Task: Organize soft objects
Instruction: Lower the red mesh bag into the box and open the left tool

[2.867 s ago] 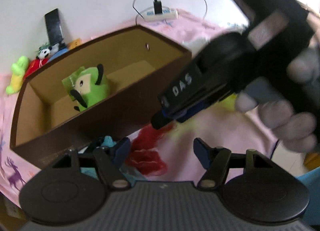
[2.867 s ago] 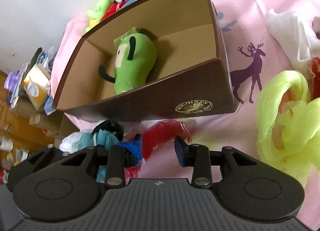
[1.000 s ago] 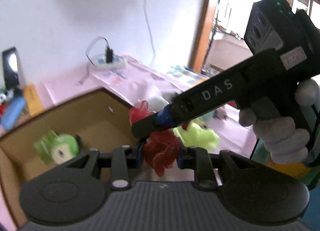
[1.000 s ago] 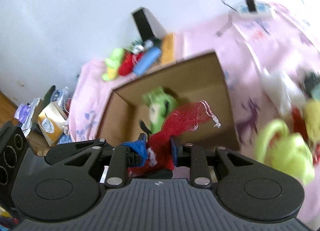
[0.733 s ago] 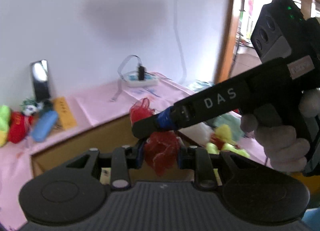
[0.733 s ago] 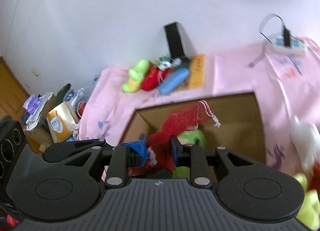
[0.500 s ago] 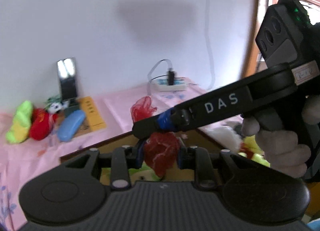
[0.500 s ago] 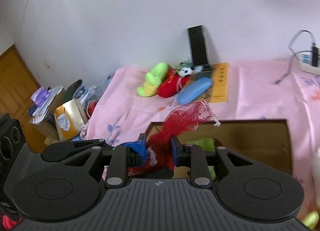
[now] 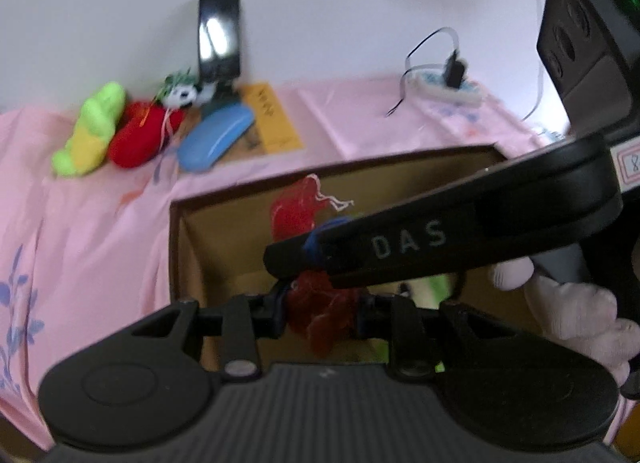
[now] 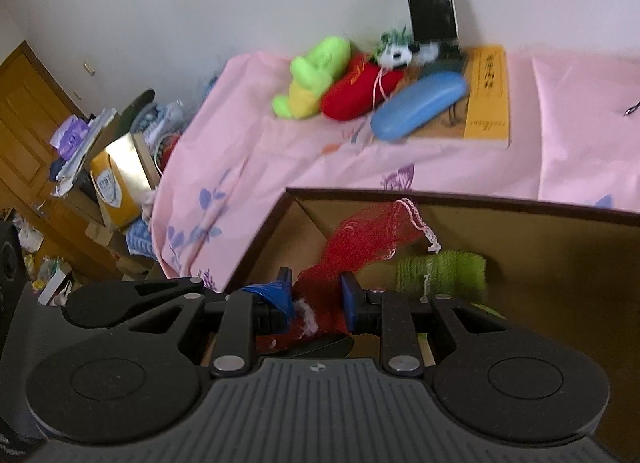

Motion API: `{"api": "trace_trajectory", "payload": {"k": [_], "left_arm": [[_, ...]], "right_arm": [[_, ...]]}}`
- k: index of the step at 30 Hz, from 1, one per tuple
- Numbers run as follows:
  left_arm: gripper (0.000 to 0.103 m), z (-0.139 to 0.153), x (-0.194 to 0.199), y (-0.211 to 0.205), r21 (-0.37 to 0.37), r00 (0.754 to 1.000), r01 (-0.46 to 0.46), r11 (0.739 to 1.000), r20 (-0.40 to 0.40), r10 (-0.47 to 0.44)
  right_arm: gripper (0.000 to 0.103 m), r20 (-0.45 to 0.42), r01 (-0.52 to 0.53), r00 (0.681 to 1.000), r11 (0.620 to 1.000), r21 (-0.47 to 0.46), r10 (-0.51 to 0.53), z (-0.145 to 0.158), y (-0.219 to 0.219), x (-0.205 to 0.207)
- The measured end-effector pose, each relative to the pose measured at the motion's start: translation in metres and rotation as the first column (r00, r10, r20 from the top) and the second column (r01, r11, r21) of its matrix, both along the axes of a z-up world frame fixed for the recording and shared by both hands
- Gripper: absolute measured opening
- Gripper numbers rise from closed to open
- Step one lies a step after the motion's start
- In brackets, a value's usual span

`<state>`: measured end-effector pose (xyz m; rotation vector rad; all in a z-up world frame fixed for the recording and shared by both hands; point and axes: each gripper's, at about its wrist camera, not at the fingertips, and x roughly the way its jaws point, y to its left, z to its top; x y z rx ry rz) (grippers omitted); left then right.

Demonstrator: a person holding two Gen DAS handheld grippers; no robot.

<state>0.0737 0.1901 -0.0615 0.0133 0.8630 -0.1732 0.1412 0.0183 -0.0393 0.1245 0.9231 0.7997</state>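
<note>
Both grippers hold one red mesh ball over the open brown cardboard box. My left gripper is shut on the lower clump of the red mesh ball. My right gripper is shut on the red mesh ball, whose free end with a white string sticks up. In the left wrist view the right gripper crosses from the right, held by a gloved hand. A green plush toy lies inside the box, partly hidden.
On the pink cloth behind the box lie a green-yellow plush, a red plush, a small panda toy, a blue case and a yellow book. A phone leans on the wall; a power strip sits right.
Both grippers have swung leftward and tipped down with the red mesh ball, so the box's left corner and the toys by the wall now show closer. Grips unchanged.
</note>
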Motion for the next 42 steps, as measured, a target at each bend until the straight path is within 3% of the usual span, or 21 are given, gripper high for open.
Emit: {"api": "trace_trajectory", "payload": {"k": [5,9,12,13,20,27,42], "left_arm": [[0.027,-0.015,0.013,0.004,0.037,0.996,-0.059,0.998,-0.062,0.061],[0.035,-0.019,0.017,-0.002,0.095,0.994,-0.080,0.992,-0.065,0.087],[0.060,-0.017,0.013,-0.005,0.127,0.994,-0.096,0.987,-0.038,0.101],[0.063,-0.016,0.011,-0.006,0.143,0.993,-0.112,0.983,-0.027,0.117],[0.064,-0.010,-0.006,-0.006,0.153,0.990,-0.136,0.979,-0.007,0.139],[0.065,0.003,-0.019,-0.009,0.147,0.989,-0.149,0.978,0.031,0.146],[0.067,0.029,-0.040,-0.017,0.125,0.978,-0.206,0.971,0.065,0.199]], "right_arm": [[0.007,-0.050,-0.025,0.998,1.000,0.005,0.025,-0.019,0.008,0.015],[0.007,-0.065,-0.036,0.997,0.999,0.020,0.038,-0.031,0.013,0.025],[0.008,-0.077,-0.015,0.997,0.999,0.043,0.018,-0.038,0.012,0.031],[0.010,-0.077,-0.007,0.997,0.999,0.039,0.010,-0.040,0.012,0.033],[0.013,-0.139,-0.042,0.989,0.996,0.084,0.054,-0.044,0.012,0.036],[0.013,-0.101,0.012,0.995,0.996,0.085,-0.003,-0.033,0.003,0.033],[0.013,0.045,0.213,0.977,0.975,-0.059,-0.211,-0.006,-0.037,-0.016]]}}
